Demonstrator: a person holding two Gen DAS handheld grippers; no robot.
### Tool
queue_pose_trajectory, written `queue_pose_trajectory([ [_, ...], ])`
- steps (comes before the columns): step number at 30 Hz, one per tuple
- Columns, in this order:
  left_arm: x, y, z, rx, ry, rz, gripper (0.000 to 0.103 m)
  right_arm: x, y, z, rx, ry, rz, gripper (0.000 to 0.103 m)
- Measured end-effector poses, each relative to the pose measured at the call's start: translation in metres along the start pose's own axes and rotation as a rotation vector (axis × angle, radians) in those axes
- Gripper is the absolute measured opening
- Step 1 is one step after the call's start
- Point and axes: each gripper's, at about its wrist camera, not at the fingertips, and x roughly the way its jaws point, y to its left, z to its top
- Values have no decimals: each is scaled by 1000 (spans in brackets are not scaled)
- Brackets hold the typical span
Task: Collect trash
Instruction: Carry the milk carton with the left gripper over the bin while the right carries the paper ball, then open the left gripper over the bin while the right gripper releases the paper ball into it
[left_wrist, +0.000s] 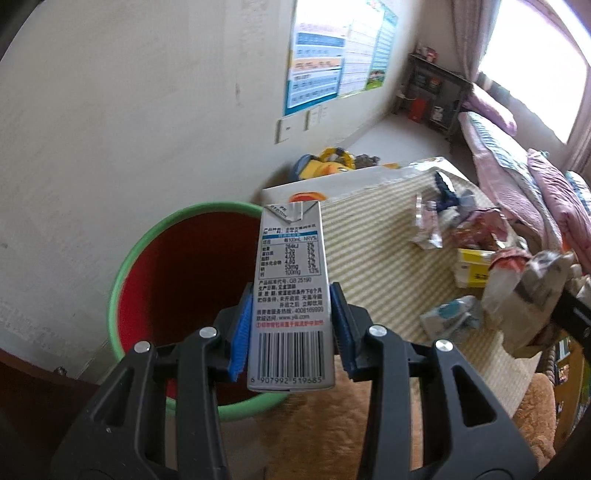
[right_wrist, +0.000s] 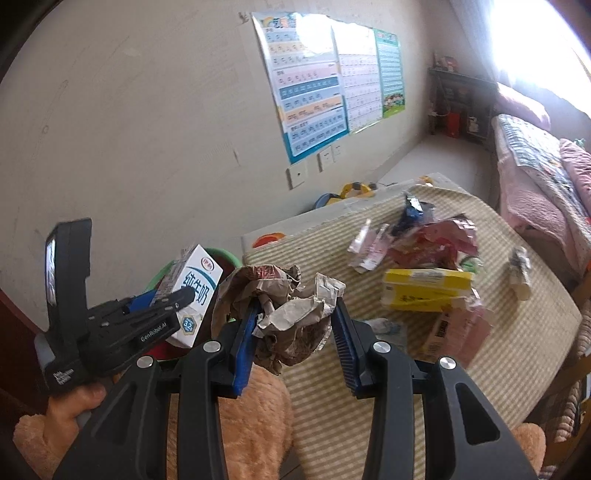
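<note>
Daylight floods in from the window (left_wrist: 532, 70) at upper right; it blows out to white in both my views. The wall posters (right_wrist: 314, 85) nearest it catch glare. Litter below the window smears with motion blur. Fisheye bends edges; corners go black.

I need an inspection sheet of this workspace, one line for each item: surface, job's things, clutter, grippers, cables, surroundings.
Surface: striped mat covering a table.
Job's things: milk carton held over the green-rimmed bin; crumpled paper held above the mat edge.
Clutter: yellow box, wrappers and other packets lying on the mat.
Grippers: left gripper shut on the carton; right gripper shut on the paper.
Cables: nothing seen.
Surroundings: posters on the wall, bed by a bright window, dark shelf in the corner, toys on the floor behind the table.
</note>
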Motion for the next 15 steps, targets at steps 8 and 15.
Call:
queue_pose_trajectory([
  [8,10,40,-5,-65,29,52,38,28,31,9,-53,37,56,38],
  [15,20,68,-12,-119,67,76,38,53,55,16,-79,77,107,38],
])
